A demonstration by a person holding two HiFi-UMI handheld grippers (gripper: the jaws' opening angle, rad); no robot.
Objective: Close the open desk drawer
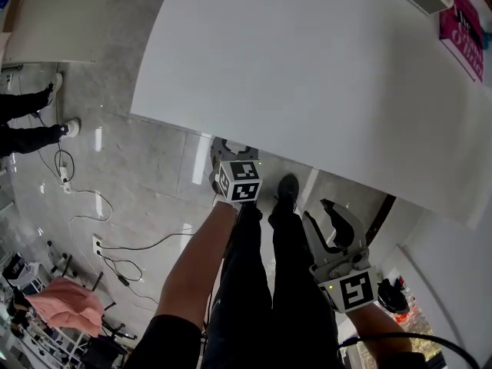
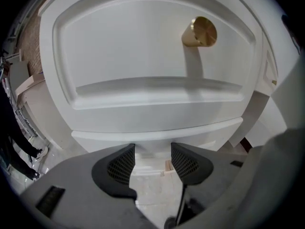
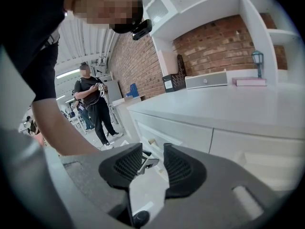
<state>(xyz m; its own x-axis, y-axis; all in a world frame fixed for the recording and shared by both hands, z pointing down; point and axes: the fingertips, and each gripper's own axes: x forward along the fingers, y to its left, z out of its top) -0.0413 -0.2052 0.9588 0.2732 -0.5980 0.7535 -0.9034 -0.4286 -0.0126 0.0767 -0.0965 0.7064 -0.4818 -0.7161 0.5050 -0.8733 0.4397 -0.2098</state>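
From above, the white desk top (image 1: pixel 307 75) hides the drawer beneath its front edge. My left gripper (image 1: pixel 231 148) points at that edge, its marker cube just behind it. In the left gripper view the white panelled drawer front (image 2: pixel 143 56) fills the picture, with its round brass knob (image 2: pixel 200 32) at the upper right. The left gripper (image 2: pixel 152 162) is open with nothing between its pads, close below the panel. My right gripper (image 1: pixel 319 210) hangs back to the right, off the desk. The right gripper (image 3: pixel 152 162) is open and empty, and looks along the desk front (image 3: pixel 171 132) past a small knob (image 3: pixel 151 141).
Cables (image 1: pixel 100 221) trail over the grey floor at the left, near a pink cloth (image 1: pixel 69 302). A pink box (image 1: pixel 461 29) lies on the desk's far right. A person (image 3: pixel 95 104) stands beyond the desk's end. My own legs (image 1: pixel 269 283) stand between the grippers.
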